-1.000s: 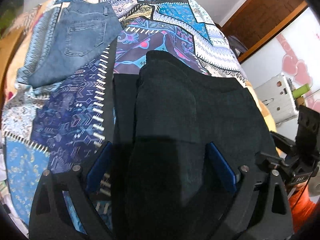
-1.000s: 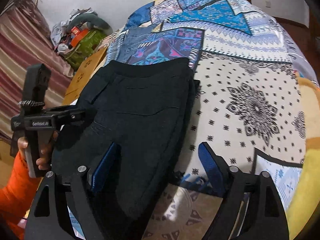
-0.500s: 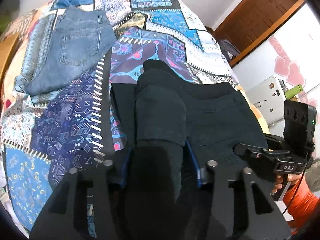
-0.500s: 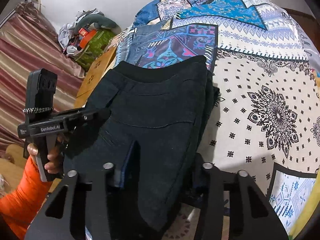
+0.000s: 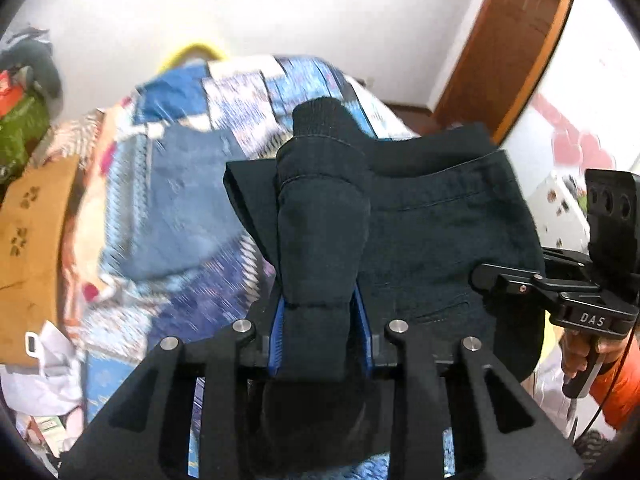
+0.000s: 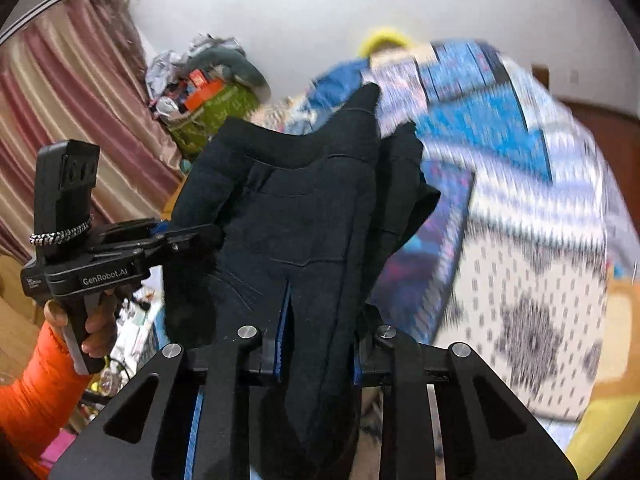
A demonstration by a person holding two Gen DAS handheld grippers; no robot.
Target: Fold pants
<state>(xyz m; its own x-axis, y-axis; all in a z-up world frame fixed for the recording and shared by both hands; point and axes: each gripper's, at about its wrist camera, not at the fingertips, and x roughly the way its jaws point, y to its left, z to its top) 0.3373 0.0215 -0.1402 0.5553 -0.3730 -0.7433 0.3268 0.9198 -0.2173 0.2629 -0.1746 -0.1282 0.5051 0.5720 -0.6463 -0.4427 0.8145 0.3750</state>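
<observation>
The folded black pants (image 5: 432, 224) hang lifted above the patterned bedspread (image 5: 240, 92). My left gripper (image 5: 320, 320) is shut on one bunched edge of the pants, which stick up between the blue pads. My right gripper (image 6: 316, 344) is shut on the other edge of the pants (image 6: 304, 232). Each view shows the other gripper clamped on the fabric: the right gripper at the right of the left wrist view (image 5: 492, 280), the left gripper at the left of the right wrist view (image 6: 188, 236).
Folded blue jeans (image 5: 188, 208) lie on the bedspread to the left. A brown cardboard box (image 5: 28, 248) stands beside the bed at left. A wooden door (image 5: 504, 48) is at the far right. A clutter pile (image 6: 208, 92) sits by striped curtains (image 6: 68, 120).
Both grippers went from open around the pants' near edge to shut on it, then lifted the pants off the bed. The views have tilted up toward the wall.
</observation>
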